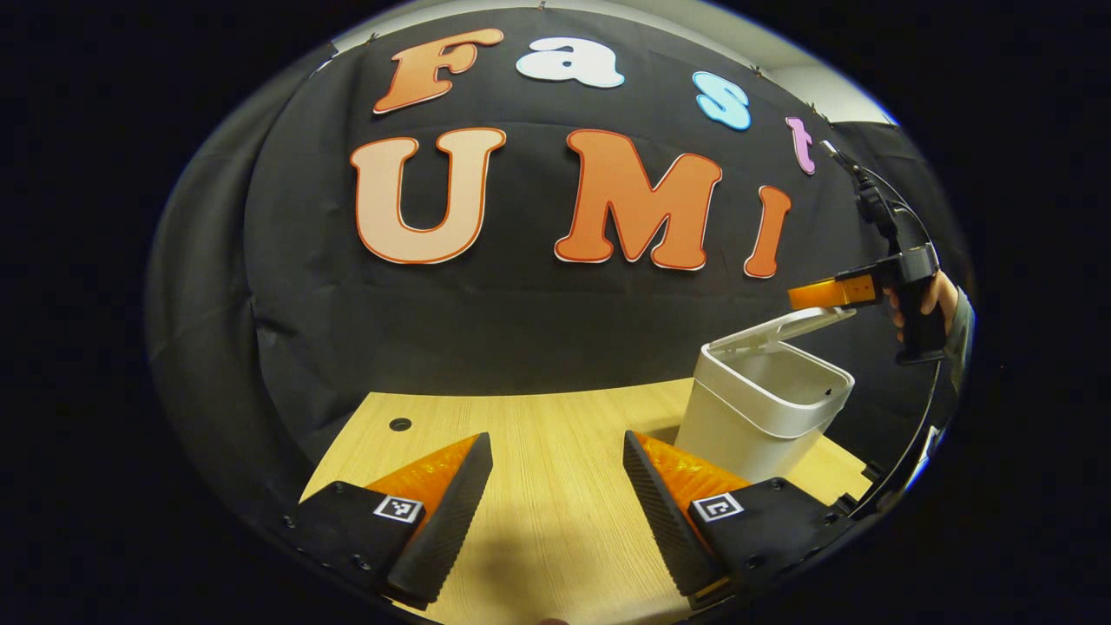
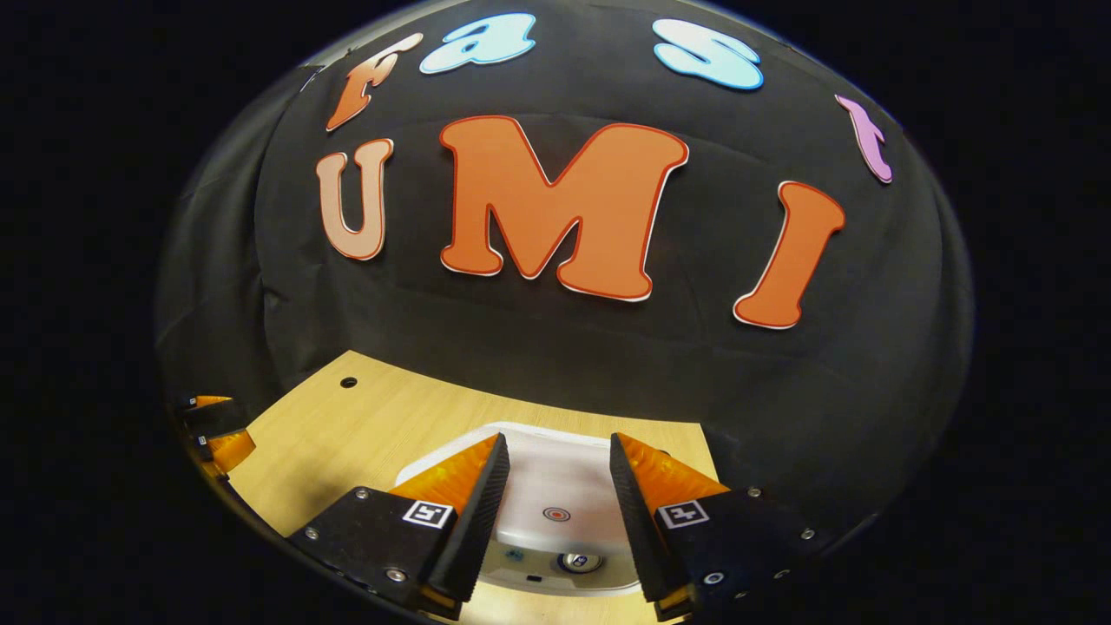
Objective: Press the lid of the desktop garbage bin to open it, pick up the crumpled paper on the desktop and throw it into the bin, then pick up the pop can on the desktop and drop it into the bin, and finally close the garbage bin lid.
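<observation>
1. My left jaws [image 1: 557, 464] hover apart and empty above the pale wooden surface [image 1: 555, 529].
2. My right jaws [image 2: 557, 469] gape over the white plastic bin [image 1: 764, 408], far right, its lid [image 1: 785, 328] half-raised.

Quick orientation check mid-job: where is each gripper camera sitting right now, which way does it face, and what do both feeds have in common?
Left gripper view: low over the wooden desk, facing the booth wall; own open fingers below; right hand-held gripper and a hand above the white bin, lid partly raised.
Right gripper view: directly above the bin, lid between its open fingers; left hand-held gripper at the left edge.
Shared: bin, desk, wall.
</observation>
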A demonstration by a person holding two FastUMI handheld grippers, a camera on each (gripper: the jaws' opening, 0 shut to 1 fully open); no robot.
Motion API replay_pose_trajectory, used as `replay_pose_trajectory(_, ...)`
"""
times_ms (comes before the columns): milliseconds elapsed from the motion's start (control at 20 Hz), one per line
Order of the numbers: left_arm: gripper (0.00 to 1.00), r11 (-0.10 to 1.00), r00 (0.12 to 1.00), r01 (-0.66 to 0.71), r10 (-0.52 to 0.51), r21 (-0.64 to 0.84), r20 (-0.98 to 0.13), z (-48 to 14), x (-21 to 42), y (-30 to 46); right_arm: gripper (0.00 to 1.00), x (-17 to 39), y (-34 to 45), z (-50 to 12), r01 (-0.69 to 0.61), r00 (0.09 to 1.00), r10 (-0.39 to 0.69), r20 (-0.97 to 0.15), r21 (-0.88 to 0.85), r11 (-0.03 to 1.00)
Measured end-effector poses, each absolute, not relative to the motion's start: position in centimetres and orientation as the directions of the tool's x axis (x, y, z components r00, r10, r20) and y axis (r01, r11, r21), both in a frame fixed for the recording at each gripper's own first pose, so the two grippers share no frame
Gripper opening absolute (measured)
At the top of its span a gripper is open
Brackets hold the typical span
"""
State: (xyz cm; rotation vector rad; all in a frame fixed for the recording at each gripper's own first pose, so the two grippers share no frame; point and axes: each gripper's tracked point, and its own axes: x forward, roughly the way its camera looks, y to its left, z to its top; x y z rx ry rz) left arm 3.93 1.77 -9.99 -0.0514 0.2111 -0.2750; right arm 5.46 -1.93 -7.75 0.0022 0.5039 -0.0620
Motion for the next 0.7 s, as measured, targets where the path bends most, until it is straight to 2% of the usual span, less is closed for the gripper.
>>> replay_pose_trajectory(700,0.97,0.939,0.916,0.342,-0.341,-0.035,-0.212,-9.5,3.5,-0.7,0.71,-1.1,0.9,-13.1,0.075,0.783,-0.007,-0.622,0.083,0.994)
